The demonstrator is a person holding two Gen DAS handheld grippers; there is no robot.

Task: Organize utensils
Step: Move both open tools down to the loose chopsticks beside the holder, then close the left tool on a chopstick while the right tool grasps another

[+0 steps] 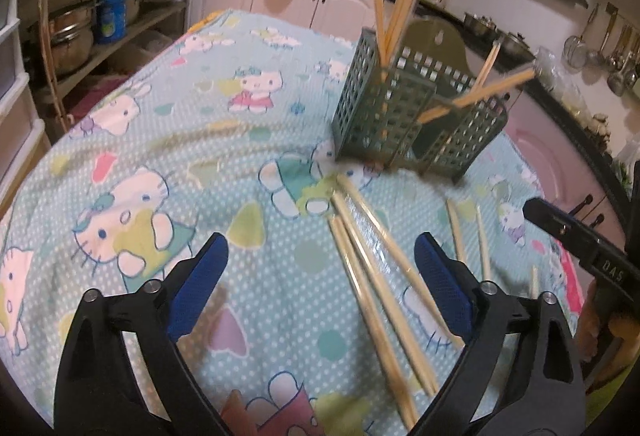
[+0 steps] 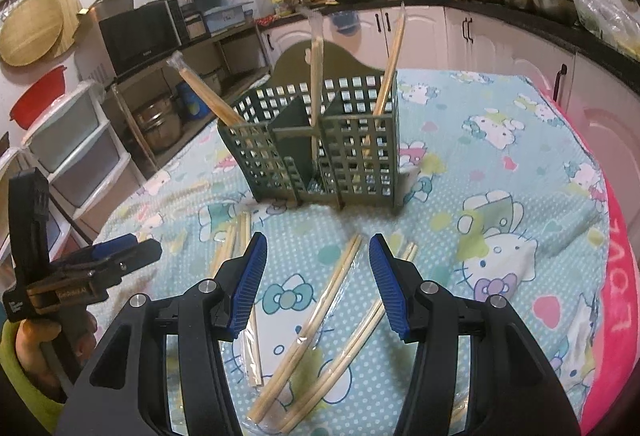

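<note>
Pale wooden chopsticks (image 2: 316,300) in clear wrappers lie scattered on the bench before the green slatted holder (image 2: 316,152), more standing inside it, while the left gripper (image 1: 320,264) gapes wide and the right gripper (image 2: 318,276) half-open, both empty.

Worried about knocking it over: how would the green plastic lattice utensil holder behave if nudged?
The green plastic lattice utensil holder probably feels light: its walls are mostly holes. It may tip easily, since tall wooden chopsticks lean out above its rim, and it stands on soft cloth.
</note>
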